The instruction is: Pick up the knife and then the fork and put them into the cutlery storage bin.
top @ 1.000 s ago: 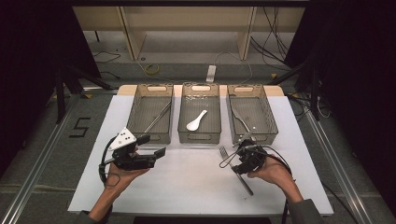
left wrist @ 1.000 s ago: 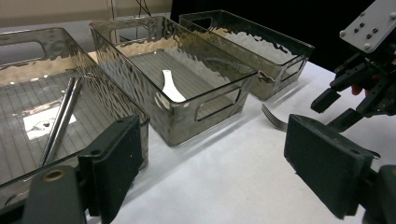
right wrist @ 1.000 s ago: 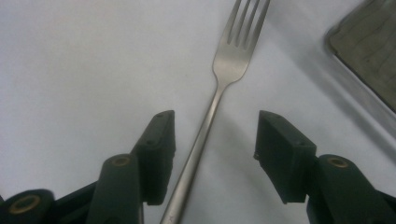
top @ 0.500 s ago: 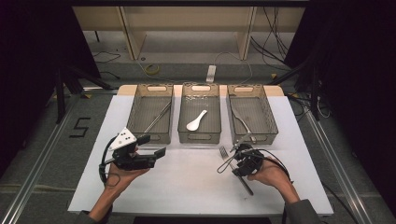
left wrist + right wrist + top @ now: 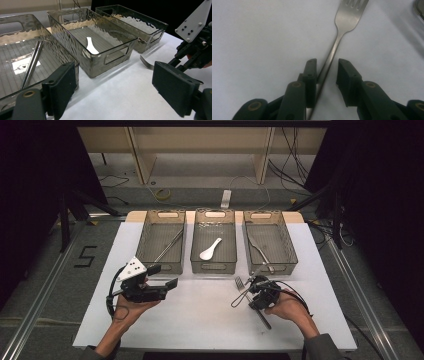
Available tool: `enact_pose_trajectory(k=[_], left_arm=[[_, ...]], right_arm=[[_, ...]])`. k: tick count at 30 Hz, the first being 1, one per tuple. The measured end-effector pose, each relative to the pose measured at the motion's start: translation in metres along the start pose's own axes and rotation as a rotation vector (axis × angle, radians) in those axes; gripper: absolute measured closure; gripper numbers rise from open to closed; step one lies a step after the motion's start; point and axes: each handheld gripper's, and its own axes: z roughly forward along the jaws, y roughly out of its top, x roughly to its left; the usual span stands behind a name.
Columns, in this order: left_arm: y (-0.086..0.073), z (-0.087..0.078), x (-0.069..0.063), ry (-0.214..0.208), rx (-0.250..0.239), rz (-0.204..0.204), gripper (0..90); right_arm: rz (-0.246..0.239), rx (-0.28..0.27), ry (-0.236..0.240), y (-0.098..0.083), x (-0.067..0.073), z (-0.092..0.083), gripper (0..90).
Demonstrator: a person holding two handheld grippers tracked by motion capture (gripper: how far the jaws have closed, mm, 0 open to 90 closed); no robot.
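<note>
A steel fork (image 5: 348,17) lies flat on the white table (image 5: 200,320), tines toward the bins; the high view shows it too (image 5: 239,282). My right gripper (image 5: 327,62) is low over the fork's handle, which runs between its jaws close to the left pad, with a gap to the right pad. These jaws have just been closing and stand open around the handle. The same gripper shows in the high view (image 5: 250,288). My left gripper (image 5: 115,72) hovers wide open with nothing in it at the left front (image 5: 165,276).
Three clear bins stand in a row at the back: the left bin (image 5: 145,227) holds metal chopsticks (image 5: 169,246), the middle bin (image 5: 197,227) a white spoon (image 5: 210,249), the right bin (image 5: 287,240) a metal utensil (image 5: 259,251).
The right gripper's jaws have narrowed around the fork handle and the hand has edged slightly left. The left gripper has stayed put.
</note>
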Motion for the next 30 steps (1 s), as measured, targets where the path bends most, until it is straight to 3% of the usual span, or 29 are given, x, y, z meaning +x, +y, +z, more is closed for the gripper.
enact_pose_trajectory(k=[30], left_arm=[[-0.0002, 0.0004, -0.0002, -0.002, 0.000, -0.001, 18.8]], right_arm=[[0.005, 0.005, -0.011, 0.0012, -0.0019, 0.0016, 83.8]])
